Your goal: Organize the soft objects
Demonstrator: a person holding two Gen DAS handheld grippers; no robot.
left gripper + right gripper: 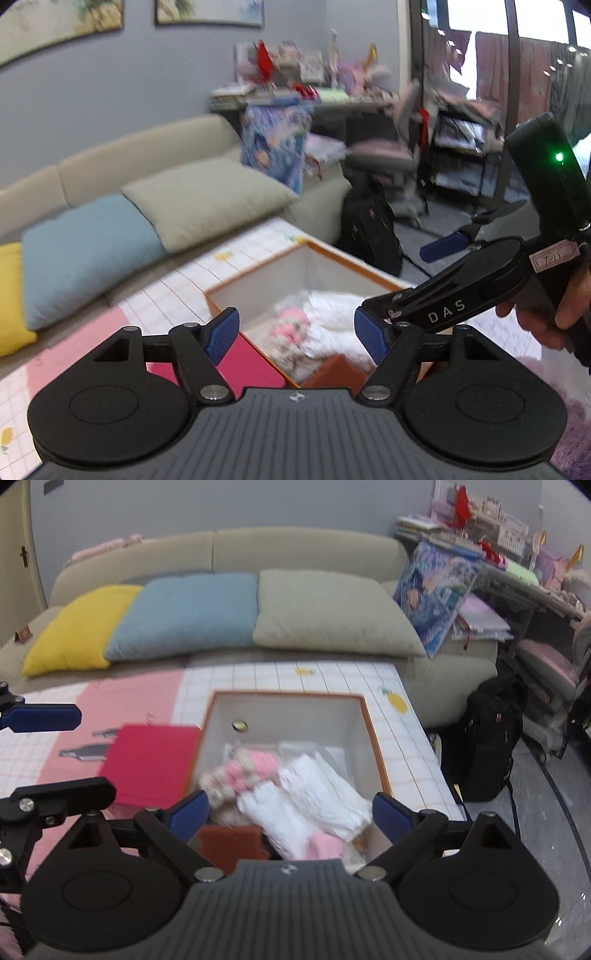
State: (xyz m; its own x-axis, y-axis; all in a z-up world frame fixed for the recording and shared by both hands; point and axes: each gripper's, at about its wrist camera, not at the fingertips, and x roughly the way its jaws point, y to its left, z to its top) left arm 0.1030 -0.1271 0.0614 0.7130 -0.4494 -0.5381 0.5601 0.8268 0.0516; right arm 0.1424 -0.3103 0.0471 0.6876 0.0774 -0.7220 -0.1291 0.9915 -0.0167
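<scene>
Both grippers hang over the box [373,734], and both are empty: the left gripper [297,334] stands wide, nothing between its blue pads, and the right gripper [290,814] is spread just as far, nothing in it either. The soft things, a white cloth [317,794] and a pink-and-cream plush [240,771], lie heaped in the near half of the box on the table [332,675]. A red cloth [151,760] sits flat just beside the box, still outside it. By the look of it, that is the next pick: come down flat with the jaws wide, pinch a fold at the edge rather than the middle, and lift clear of the orange rim before crossing over.

The right view looks down into the box and shows its far half bare. The left view catches the right gripper side-on with the hand [546,317] on its handle.
</scene>
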